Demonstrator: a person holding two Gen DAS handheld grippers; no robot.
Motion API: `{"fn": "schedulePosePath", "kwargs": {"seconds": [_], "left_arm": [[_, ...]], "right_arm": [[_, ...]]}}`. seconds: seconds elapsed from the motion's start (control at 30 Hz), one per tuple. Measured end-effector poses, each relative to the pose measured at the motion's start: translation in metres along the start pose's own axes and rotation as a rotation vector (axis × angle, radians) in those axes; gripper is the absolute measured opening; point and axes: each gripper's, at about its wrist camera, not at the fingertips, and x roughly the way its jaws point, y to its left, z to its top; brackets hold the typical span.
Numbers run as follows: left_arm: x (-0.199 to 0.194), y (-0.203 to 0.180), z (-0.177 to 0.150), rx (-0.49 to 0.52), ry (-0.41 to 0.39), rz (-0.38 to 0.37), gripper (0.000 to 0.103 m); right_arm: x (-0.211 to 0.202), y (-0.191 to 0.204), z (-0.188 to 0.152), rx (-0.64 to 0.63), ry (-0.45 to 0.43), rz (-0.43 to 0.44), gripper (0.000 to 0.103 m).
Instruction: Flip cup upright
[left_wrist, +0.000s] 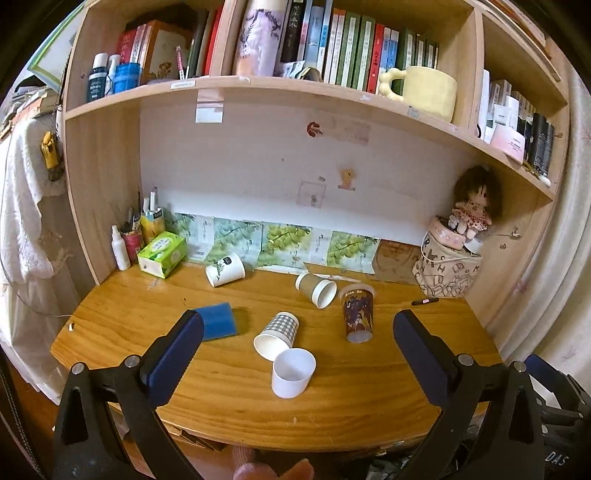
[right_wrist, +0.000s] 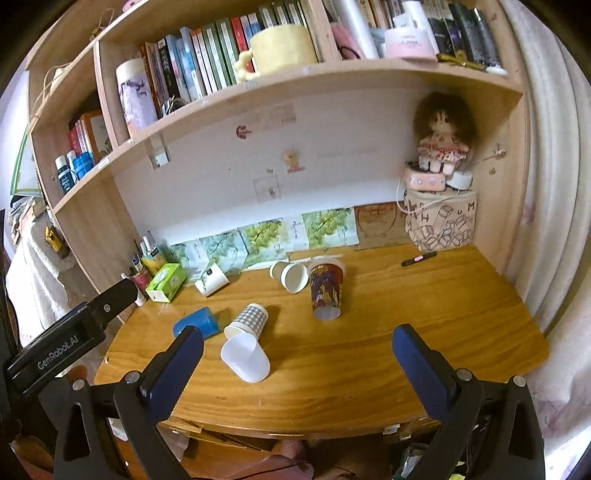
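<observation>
Several cups are on the wooden desk (left_wrist: 229, 406). A plain white cup (left_wrist: 292, 372) stands upright near the front. A checked cup (left_wrist: 277, 335) lies on its side behind it, touching it. A brown paper cup (left_wrist: 317, 290) and a white cup with a plant print (left_wrist: 225, 269) lie on their sides farther back. A dark printed cup (left_wrist: 357, 314) stands mouth down. My left gripper (left_wrist: 297, 332) is open and empty, above the desk's front edge. My right gripper (right_wrist: 297, 345) is open and empty, with the white cup (right_wrist: 245, 356) and checked cup (right_wrist: 248, 320) left of centre.
A blue sponge (left_wrist: 218, 320) lies left of the cups. A green tissue box (left_wrist: 162, 254), a spray bottle (left_wrist: 120, 249) and pen holders stand back left. A patterned bag (left_wrist: 447, 269) with a doll (left_wrist: 474, 206) is back right; a black pen (left_wrist: 424, 301) lies nearby. Shelves hang overhead.
</observation>
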Motion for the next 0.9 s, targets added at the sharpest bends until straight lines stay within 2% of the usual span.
{"fn": "schedulePosePath", "kwargs": {"seconds": [0.37,0.7,0.9], "left_arm": [[-0.003,-0.012,0.001,0.043,-0.028,0.036,0.102],[-0.004,0.004,-0.004,-0.011,-0.01,0.114,0.102],[-0.01,0.003,-0.006,0.003,-0.037,0.116,0.102]], "right_arm": [[-0.003,-0.004,0.0,0.022,-0.036,0.011,0.103],[0.009,0.012,0.002,-0.03,-0.007,0.086,0.103],[0.012,0.015,0.0,-0.034,0.01,0.074,0.103]]}}
